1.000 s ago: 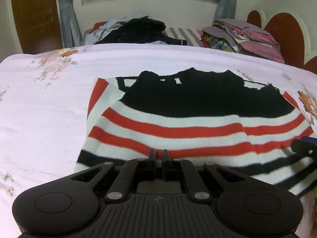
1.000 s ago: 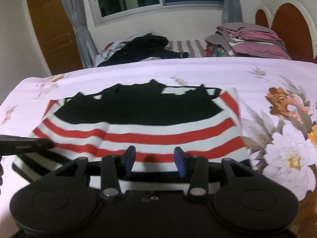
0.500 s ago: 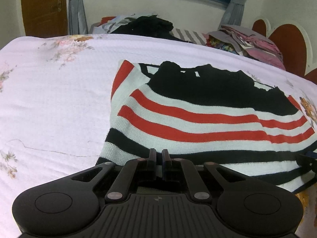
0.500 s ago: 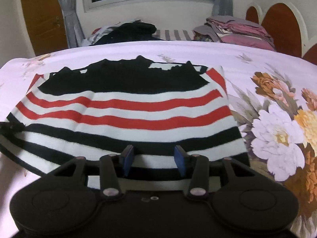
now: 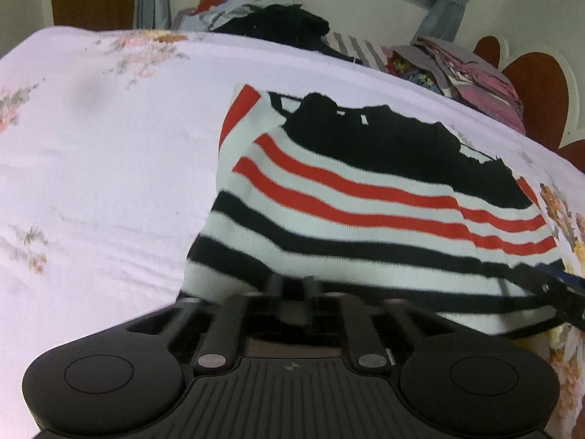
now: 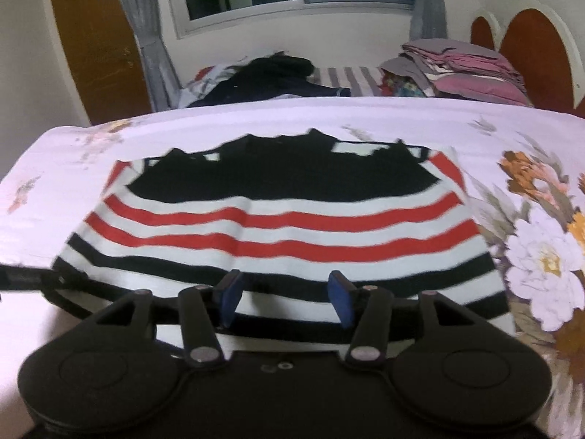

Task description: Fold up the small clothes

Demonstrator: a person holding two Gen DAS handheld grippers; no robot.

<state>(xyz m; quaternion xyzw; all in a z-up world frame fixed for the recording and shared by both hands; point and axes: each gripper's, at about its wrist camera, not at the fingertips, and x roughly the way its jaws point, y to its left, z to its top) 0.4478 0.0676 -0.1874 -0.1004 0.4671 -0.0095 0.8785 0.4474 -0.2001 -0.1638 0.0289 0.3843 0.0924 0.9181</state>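
Striped knit sweater (image 6: pixel 285 226), flat, folded, floral bedsheet (image 6: pixel 530 256)

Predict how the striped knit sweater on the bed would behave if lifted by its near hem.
Probably floppy: the striped knit sweater lies folded flat and follows the bedsheet, so it would likely sag from the lifted hem. The folded layers may slide apart, as nothing visible pins them. Its ribbed knit looks grippy rather than slippery, so it should not slip easily.

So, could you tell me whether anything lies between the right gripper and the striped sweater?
Nothing visible does. The right gripper hangs open just over the near hem of the sweater, its jaws having just widened with nothing between them, and only the bedsheet lies around it.
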